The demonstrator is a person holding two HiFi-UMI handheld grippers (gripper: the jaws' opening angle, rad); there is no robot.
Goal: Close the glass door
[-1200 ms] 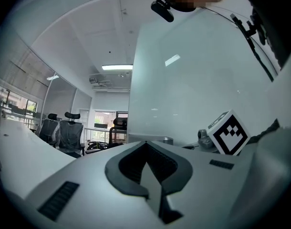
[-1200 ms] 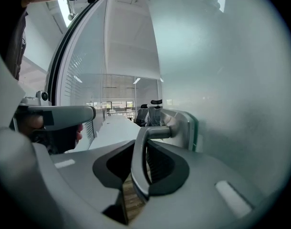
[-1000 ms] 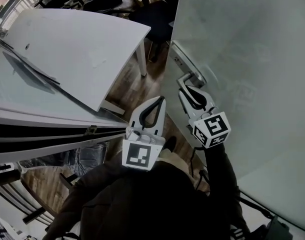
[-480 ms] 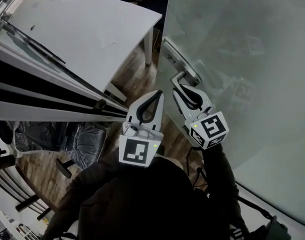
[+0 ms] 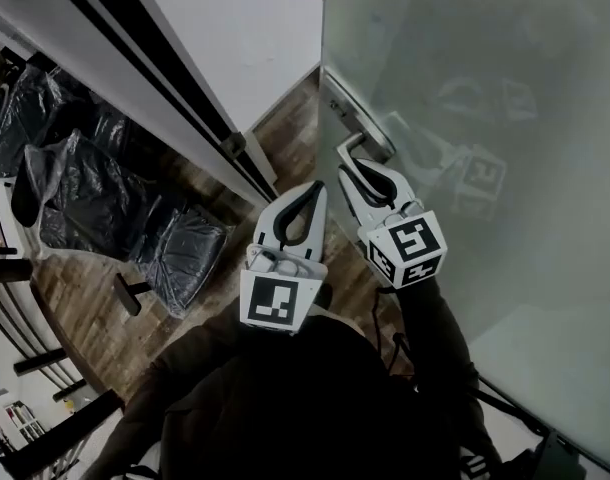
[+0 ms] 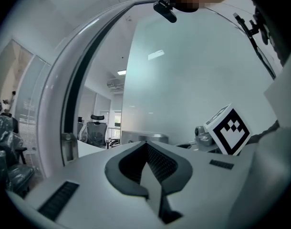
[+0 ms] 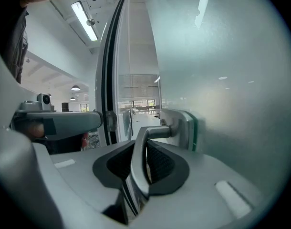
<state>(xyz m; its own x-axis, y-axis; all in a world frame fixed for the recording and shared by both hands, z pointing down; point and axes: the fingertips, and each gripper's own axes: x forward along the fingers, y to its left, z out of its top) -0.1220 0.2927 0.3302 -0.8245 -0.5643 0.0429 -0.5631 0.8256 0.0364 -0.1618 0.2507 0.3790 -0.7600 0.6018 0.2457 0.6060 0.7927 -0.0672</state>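
The frosted glass door (image 5: 485, 118) fills the right of the head view, with its metal handle (image 5: 347, 144) near its left edge. My right gripper (image 5: 353, 168) is shut on the handle's lever, which runs between the jaws in the right gripper view (image 7: 141, 144). The lever's plate (image 7: 183, 128) sits on the glass (image 7: 222, 80) just beyond. My left gripper (image 5: 315, 190) hovers beside the right one, to its left, shut with nothing in it and touching nothing. The left gripper view shows its tips (image 6: 145, 144) together, the glass door (image 6: 193, 80) ahead.
The white door frame with its black strip (image 5: 185, 78) runs diagonally close to the door's edge, with a strike plate (image 5: 232, 145) on it. Black plastic-wrapped chairs (image 5: 75, 178) stand on the wooden floor (image 5: 285, 138) at left. A white table (image 5: 275, 28) lies beyond the frame.
The door has swung toward the frame, so the gap between its edge and the frame is much narrower. Both grippers travelled with it, and the right one kept its hold on the handle.
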